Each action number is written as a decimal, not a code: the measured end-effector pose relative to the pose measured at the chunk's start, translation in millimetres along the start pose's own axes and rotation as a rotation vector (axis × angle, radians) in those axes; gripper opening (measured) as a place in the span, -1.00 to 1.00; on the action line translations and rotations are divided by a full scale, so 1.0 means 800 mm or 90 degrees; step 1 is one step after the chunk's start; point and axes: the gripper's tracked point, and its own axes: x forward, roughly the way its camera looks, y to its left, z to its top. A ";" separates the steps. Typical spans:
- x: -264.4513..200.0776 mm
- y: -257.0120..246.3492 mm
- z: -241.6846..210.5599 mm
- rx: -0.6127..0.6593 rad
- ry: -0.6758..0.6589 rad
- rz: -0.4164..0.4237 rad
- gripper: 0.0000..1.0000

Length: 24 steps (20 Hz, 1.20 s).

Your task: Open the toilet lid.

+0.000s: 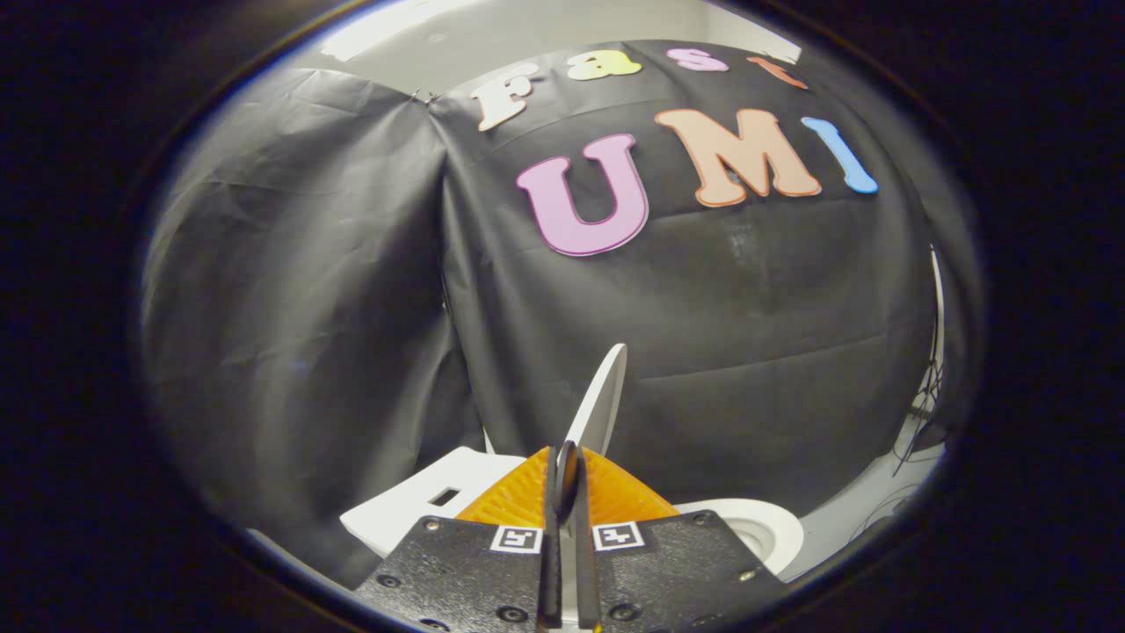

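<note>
the toilet lid [600, 400] stands raised on edge, a thin white blade rising just beyond the fingers, and its lower edge runs down into the narrow gap between them. the gripper [567, 479] has its fingers drawn close together with the lid's edge pinched between the two pads, so it looks like a hold on the lid itself, though the exact contact is partly hidden by the pads.

taking the lid as the landmark: the toilet bowl rim [760, 527] lies low to the right of the lid, and the white tank [422, 510] with a small dark slot in it sits low to the left of the lid. the black cloth wall [747, 352] hangs behind the lid.

judging from this, the lid looks most of the way up but not yet resting back. the hold is on a thin, smooth edge, so the main risk is slip: if the fingers loosen or twist off the lid's plane, it could drop and slam onto the bowl. pushing it too fast could knock it hard against whatever stands behind it. letting go before it passes its balance point would also let it fall shut.
</note>
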 end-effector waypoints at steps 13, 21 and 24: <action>0.029 0.095 0.010 -0.100 0.027 0.042 -0.87; 0.048 0.157 -0.002 -0.134 0.038 0.087 -0.85; 0.054 0.173 -0.004 -0.137 0.041 0.104 -0.84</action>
